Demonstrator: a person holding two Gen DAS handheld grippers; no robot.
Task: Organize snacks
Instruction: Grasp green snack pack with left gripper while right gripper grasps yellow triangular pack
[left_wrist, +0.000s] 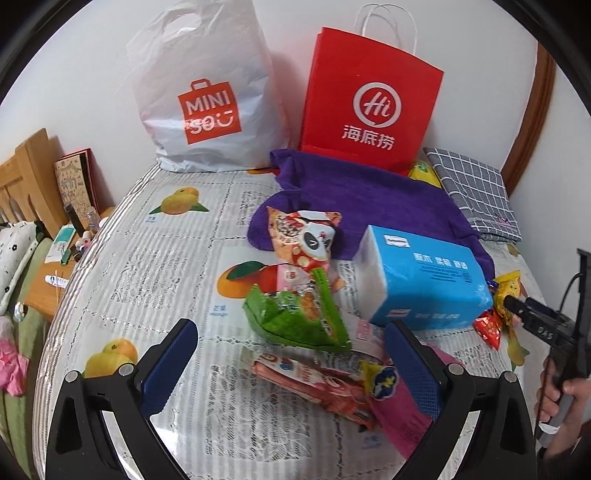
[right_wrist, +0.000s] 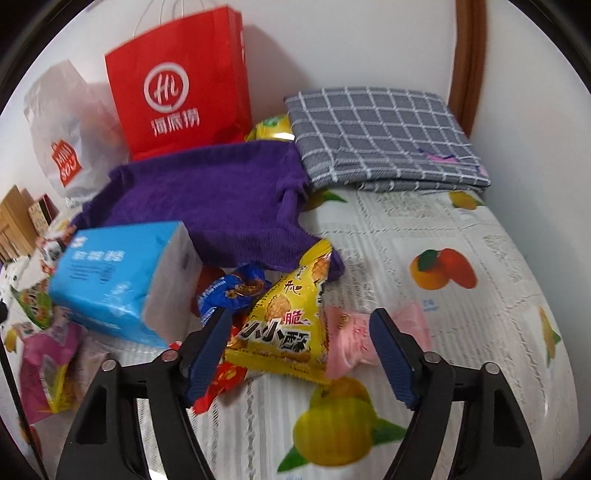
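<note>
Your left tongs (left_wrist: 291, 365) hang spread wide over the table (left_wrist: 155, 266), framing a green snack bag (left_wrist: 295, 317) and a red packet (left_wrist: 314, 384) but touching neither. Your right tongs (right_wrist: 299, 354) are spread too, around a yellow snack bag (right_wrist: 284, 325) just beside the blue tissue pack (right_wrist: 114, 284). Behind stand 2 shopping bags, white (left_wrist: 203, 92) and red (left_wrist: 369, 99).

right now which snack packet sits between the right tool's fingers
The yellow triangular cracker packet lies between the open right tool fingers. The pink packet lies beside it to the right, and the blue wrapper sits farther back.
</note>
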